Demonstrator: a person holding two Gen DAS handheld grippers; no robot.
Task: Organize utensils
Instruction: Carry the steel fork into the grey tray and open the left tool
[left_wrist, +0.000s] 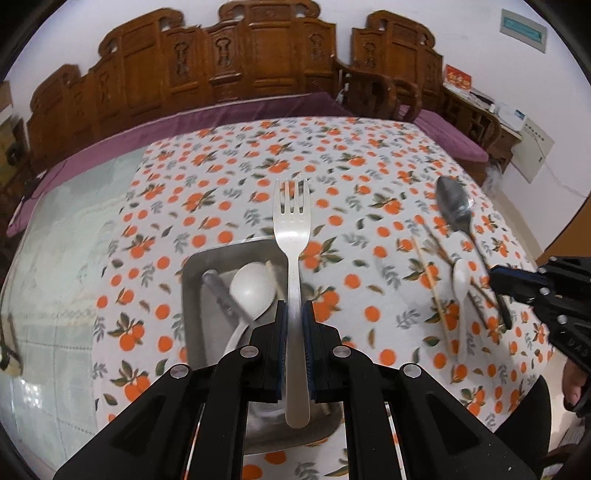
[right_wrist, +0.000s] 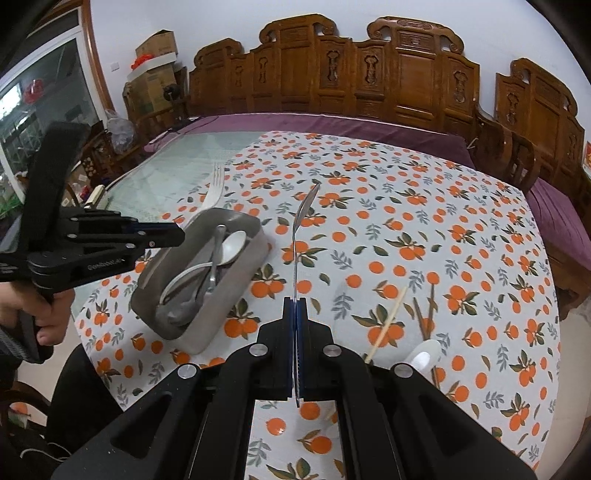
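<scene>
The fork (left_wrist: 291, 236) sits clamped by its handle in the left gripper (left_wrist: 294, 332), pads pressed tight against the metal, tines pointing ahead and up over the far rim of the grey tray (left_wrist: 192, 295). The right wrist view shows that fork (right_wrist: 215, 192) poking out beyond the tray's far end, with the left gripper (right_wrist: 162, 236) coming in from the side just above the tray (right_wrist: 221, 317).

Inside the tray lie a white plastic spoon (left_wrist: 251, 291), a metal handle (left_wrist: 221, 295) and a wooden chopstick tip (left_wrist: 275, 277); from the right wrist view the load looks like a white spoon and a couple of steel pieces crossed over one another.

Over on the other side, the right gripper (right_wrist: 295, 347) is squeezed shut on the thin handle of a metal spoon (right_wrist: 301, 229), which is seen edge-on, bowl held out ahead above the cloth. The left wrist view shows that spoon (left_wrist: 456, 206) and the right gripper (left_wrist: 498, 284) pinching it low on the stem.

On the orange-print tablecloth (right_wrist: 424, 229), near the right gripper, lie a pale chopstick (right_wrist: 388, 321), a pair of dark chopsticks (right_wrist: 424, 314) and another white spoon (right_wrist: 424, 356).
</scene>
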